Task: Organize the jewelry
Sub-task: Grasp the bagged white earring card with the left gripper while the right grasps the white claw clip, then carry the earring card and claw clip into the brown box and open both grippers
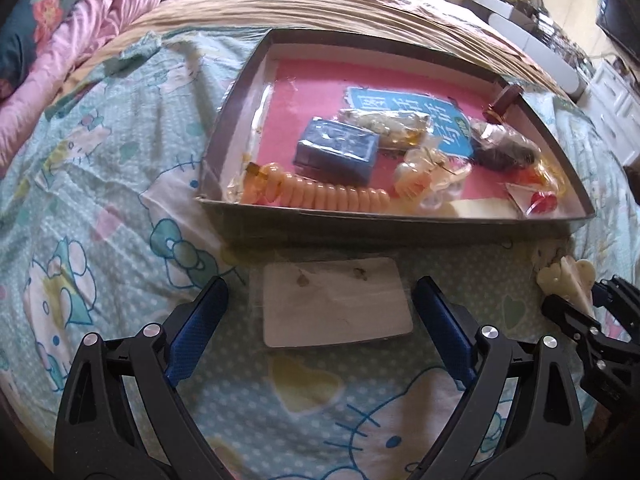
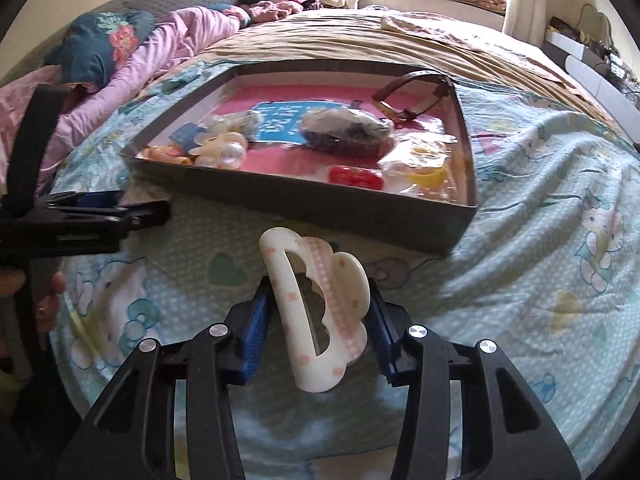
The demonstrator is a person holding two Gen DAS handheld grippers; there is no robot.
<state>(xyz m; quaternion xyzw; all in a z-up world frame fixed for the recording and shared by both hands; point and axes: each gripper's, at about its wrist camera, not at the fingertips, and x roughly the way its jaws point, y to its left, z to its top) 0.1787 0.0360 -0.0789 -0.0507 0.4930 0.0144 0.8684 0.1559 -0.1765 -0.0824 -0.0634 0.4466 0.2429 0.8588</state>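
Here, the largest thing is the bed, covered by a pale turquoise sheet (image 1: 100, 168) printed with cartoon cats, bows and hearts; a tan blanket (image 2: 360, 36) lies across it toward twelve o'clock and pink bedding (image 2: 168, 40) bunches at ten.

On the sheet sits a shallow grey-walled tray (image 1: 360, 222) with a pink floor. A blue label (image 1: 404, 116) on that floor bears large white Chinese characters, too partly covered to read with certainty. Inside the tray lie a blue box (image 1: 336, 152), an orange spiral hair tie (image 1: 332, 196) along the near wall, several clear packets of trinkets, a red piece (image 2: 354, 178) and a brown strap (image 2: 416, 92) at the far corner toward one o'clock.

Just outside the tray's near wall, at six o'clock from it, a clear packet holding a white card (image 1: 334, 304) lies flat on the sheet.

The left gripper (image 1: 320, 320) stands wide open, its blue pads either side of that packet, not touching it.

The right gripper (image 2: 318, 320) is clamped on a cream hair claw (image 2: 316, 316) with pink speckles, which stands upright between its blue pads, near the tray's front wall.
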